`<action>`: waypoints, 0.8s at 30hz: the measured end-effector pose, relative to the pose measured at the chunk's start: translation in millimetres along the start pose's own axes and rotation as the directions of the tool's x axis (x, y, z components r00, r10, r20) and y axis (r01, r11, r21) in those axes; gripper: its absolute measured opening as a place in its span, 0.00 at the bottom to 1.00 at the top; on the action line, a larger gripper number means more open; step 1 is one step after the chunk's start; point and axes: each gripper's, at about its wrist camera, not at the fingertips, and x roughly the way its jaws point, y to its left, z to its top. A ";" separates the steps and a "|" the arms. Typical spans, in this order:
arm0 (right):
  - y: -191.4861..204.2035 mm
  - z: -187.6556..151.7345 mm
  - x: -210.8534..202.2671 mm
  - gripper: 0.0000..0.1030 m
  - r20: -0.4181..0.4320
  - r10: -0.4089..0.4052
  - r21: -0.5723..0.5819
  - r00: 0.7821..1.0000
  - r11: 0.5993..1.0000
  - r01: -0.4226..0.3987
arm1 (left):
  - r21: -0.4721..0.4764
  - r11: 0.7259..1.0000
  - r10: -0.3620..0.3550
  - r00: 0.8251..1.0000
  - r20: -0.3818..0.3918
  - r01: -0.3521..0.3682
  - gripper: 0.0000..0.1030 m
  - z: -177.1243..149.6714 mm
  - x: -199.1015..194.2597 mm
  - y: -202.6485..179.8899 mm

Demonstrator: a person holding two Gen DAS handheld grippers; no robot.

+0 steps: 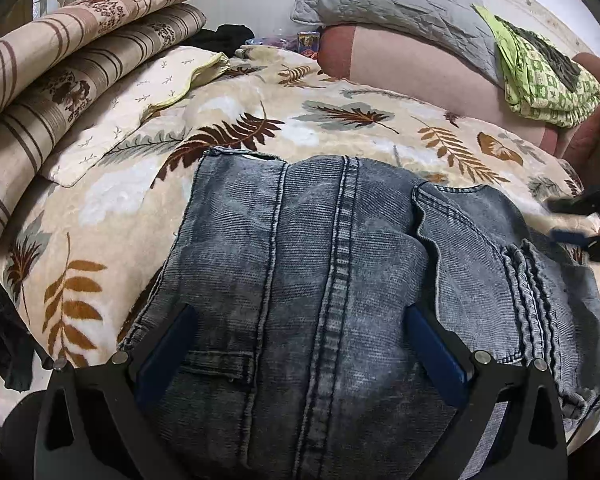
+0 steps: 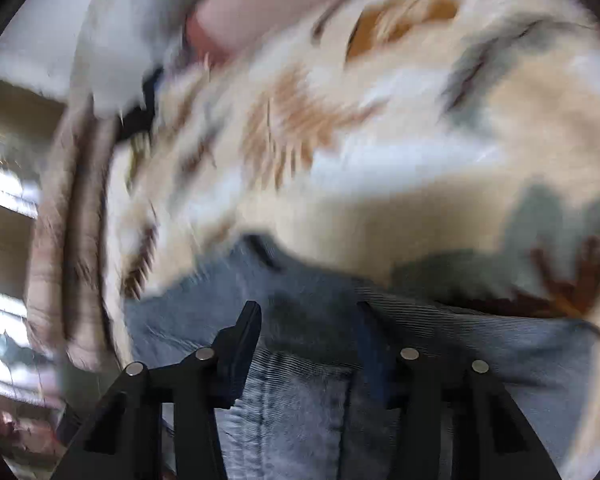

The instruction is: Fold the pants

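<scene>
We see the jeans lying on a leaf-print blanket over the bed, already doubled into a broad block whose long seams run away from us toward the pillows. The near edge of the denim sits right under our left gripper, whose fingers stand wide apart on either side of the center seam with nothing pinched between them; the cloth lies below them, not in them.

Our right gripper comes in at the right-hand edge of the jeans, near the bunched pocket and waistband folds. Its fingers stand partly apart over the denim, and from the blurred right wrist view we cannot say for sure that they touch the cloth, though nothing looks clamped.

The coming fold turns on that long axis: the seams point straight ahead from the left fingers, so the far hem is the end to bring back toward us, or the near edge to carry forward. We judge the left hand better placed, since it is centered over the near edge, while the right sits off to the side by the lumpy pocket corner, which may want flattening first.
</scene>
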 end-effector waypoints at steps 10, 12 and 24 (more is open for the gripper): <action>-70.3 -5.4 -43.5 0.75 0.063 0.015 0.109 0.998 0.994 -0.022 | 0.010 1.000 0.005 1.000 0.023 -0.006 1.00 1.7 -11.9 -2.7; -57.5 -10.4 -76.7 0.76 0.138 0.019 0.050 0.990 0.998 -0.026 | 0.010 1.000 0.014 0.998 0.057 -0.015 1.00 2.1 -23.3 -3.3; -84.0 -80.0 -89.1 0.87 0.073 0.078 0.078 0.994 0.993 -0.083 | -0.052 0.998 -0.037 0.996 0.078 0.041 1.00 2.0 -64.3 0.3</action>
